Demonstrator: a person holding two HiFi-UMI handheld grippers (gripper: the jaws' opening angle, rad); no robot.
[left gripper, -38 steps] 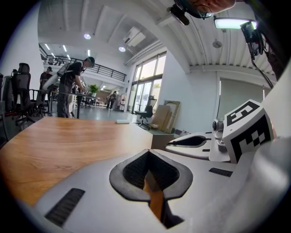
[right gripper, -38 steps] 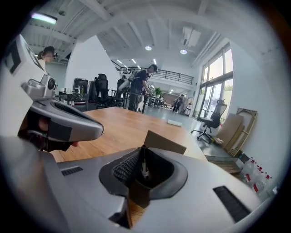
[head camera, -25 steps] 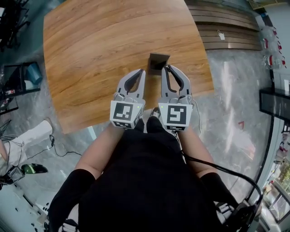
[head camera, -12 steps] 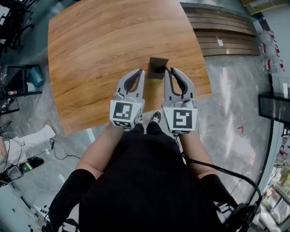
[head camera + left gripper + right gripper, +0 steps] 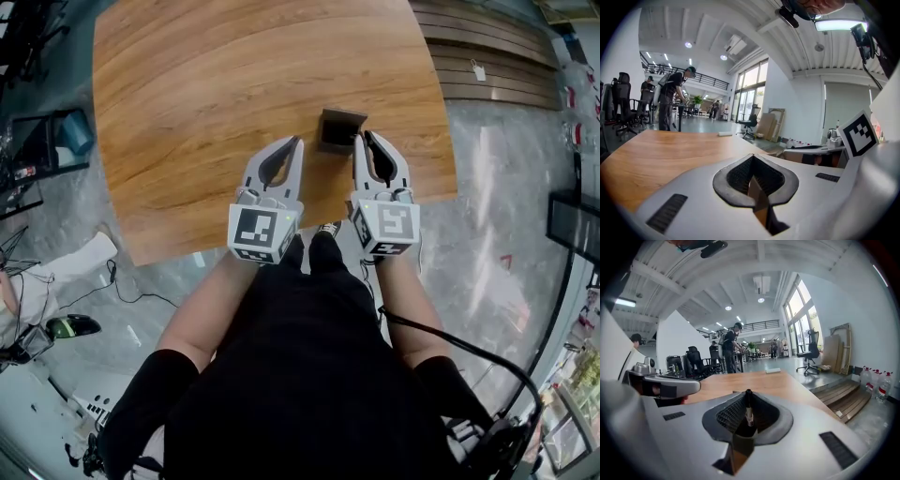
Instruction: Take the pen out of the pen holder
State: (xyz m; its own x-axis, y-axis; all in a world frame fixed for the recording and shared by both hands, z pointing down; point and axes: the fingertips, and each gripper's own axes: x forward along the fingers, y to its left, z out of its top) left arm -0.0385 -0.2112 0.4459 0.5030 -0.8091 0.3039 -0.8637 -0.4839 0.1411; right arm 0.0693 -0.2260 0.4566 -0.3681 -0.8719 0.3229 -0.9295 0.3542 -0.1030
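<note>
A dark square pen holder (image 5: 339, 129) stands on the wooden table (image 5: 216, 94) near its front right edge. In the right gripper view the holder (image 5: 746, 431) shows through the oval gap of the jaws, with a black pen (image 5: 748, 409) standing upright in it. My right gripper (image 5: 362, 138) is shut and empty, its tips just right of the holder and close to it. My left gripper (image 5: 295, 142) is also shut and empty, a short way left of the holder, over the tabletop.
The table's front edge (image 5: 281, 239) runs under both grippers, with grey floor beyond. Wooden steps (image 5: 497, 66) lie to the right. A flat white object (image 5: 772, 371) lies at the table's far end. People and office chairs (image 5: 696, 363) stand far behind the table.
The right gripper has edged forward beside the holder and its marker cube has tilted. The left gripper has barely moved. The head view has shifted slightly.
</note>
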